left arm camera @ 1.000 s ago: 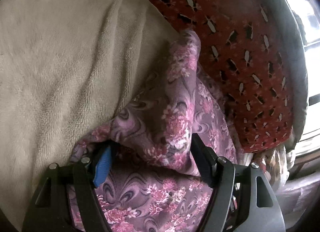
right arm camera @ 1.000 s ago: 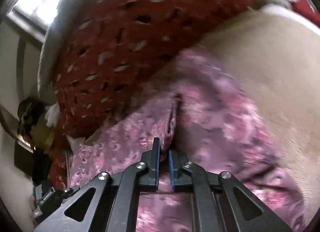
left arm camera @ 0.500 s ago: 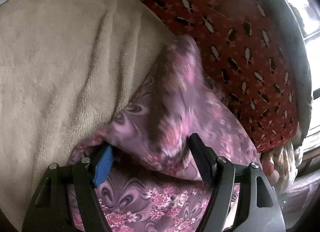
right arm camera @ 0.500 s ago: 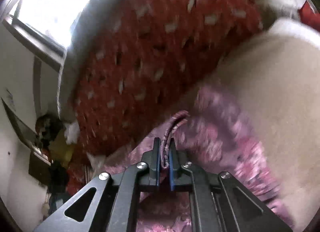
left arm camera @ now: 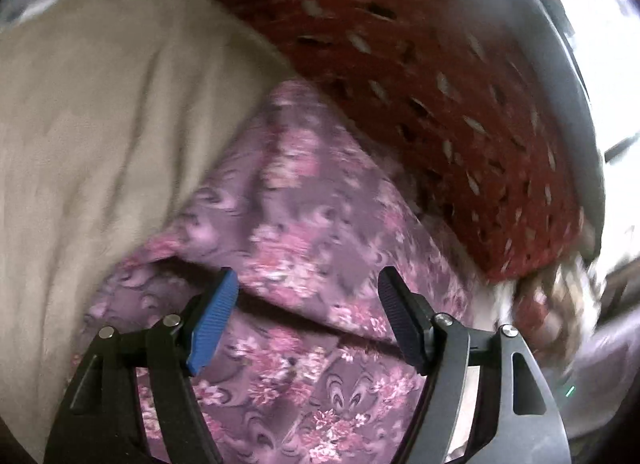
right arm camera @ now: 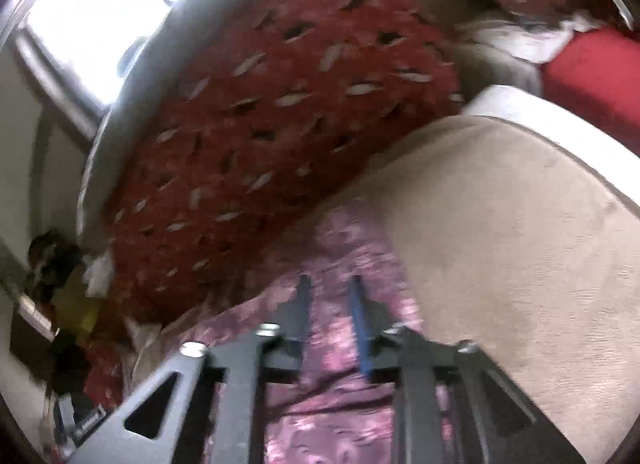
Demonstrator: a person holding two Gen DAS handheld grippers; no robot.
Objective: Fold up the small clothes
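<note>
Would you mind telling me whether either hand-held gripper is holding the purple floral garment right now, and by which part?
Neither holds the purple floral garment. The right hand-held gripper is opening; the left hand-held gripper stands open.

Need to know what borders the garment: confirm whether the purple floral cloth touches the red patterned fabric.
Yes: the purple floral cloth lies right against the red patterned fabric along its upper edge.

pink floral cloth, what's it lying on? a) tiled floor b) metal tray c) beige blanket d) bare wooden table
c, the pink floral cloth lies on the beige blanket, with the red patterned cover along its far side; the right wrist view shows the same.
</note>
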